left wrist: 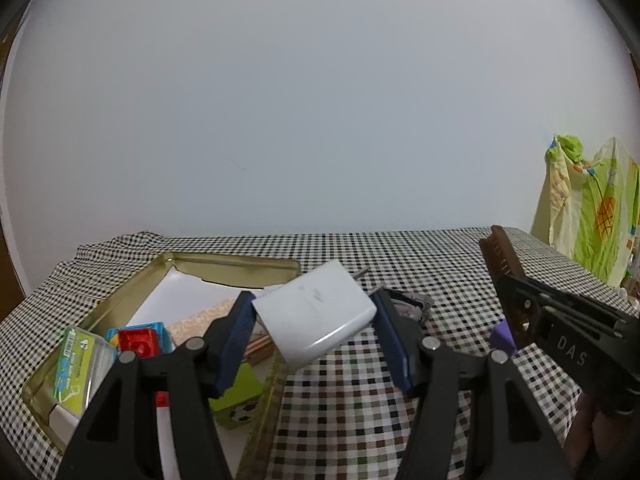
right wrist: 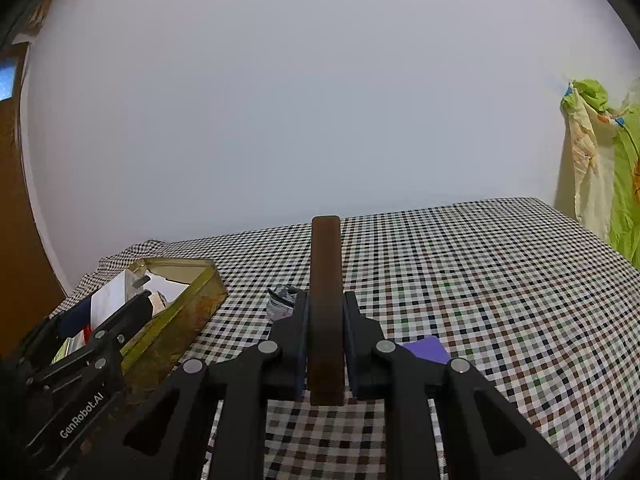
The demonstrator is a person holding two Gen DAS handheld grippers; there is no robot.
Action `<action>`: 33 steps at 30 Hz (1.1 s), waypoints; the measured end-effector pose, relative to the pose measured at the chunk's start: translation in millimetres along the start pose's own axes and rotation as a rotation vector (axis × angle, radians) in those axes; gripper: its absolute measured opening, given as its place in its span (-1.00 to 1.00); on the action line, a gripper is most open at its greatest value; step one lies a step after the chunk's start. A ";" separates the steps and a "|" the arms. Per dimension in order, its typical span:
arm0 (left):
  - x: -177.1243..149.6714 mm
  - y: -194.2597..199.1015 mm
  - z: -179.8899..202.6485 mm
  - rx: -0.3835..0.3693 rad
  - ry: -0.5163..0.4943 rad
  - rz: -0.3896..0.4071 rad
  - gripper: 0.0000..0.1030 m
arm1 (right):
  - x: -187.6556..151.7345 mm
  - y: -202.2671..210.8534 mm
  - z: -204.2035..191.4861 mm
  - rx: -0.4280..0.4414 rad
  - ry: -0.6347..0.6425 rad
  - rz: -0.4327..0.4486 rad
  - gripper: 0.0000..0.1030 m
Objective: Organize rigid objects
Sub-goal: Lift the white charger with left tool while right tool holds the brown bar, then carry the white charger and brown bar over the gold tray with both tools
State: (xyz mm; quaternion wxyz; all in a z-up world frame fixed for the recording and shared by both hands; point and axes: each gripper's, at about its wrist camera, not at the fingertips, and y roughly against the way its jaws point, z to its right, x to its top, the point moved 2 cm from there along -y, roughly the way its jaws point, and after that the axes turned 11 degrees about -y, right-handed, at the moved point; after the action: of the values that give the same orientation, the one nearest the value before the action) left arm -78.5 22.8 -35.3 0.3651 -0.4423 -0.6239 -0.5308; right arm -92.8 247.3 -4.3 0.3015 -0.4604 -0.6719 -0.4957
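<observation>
The left gripper (left wrist: 316, 320) was clamped on a white charger (left wrist: 318, 314), held at frame centre above the near rim of the gold tin (left wrist: 236, 262) at lower left. The right gripper (right wrist: 326, 344) was closed on a brown comb (right wrist: 326, 280), upright at centre over the checkered cloth (right wrist: 480, 280).

From my remote station I see a black-and-white checked tablecloth (right wrist: 480, 280) covering the table; behind it rises a plain pale wall (left wrist: 320, 100); at far right hangs a green and cream printed cloth (left wrist: 592, 208); at the left edge stands a brown wooden panel (right wrist: 16, 220).
</observation>
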 end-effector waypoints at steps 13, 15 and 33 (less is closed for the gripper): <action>-5.9 13.2 -20.4 0.043 0.026 0.041 0.15 | -3.4 -1.9 -6.1 0.023 0.022 0.000 -0.66; -6.7 14.9 -23.0 0.047 0.028 0.045 0.15 | -4.4 -2.2 -9.1 0.029 0.030 -0.001 -0.66; -12.7 23.8 -42.1 0.063 0.042 0.054 0.15 | -18.9 9.0 -48.4 0.073 0.093 -0.013 -0.66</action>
State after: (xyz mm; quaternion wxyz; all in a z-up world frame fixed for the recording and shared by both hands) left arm -52.5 -19.6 -31.8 0.4062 -0.4360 -0.6204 -0.5100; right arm -79.6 196.4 -1.3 0.3459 -0.4213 -0.6775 -0.4938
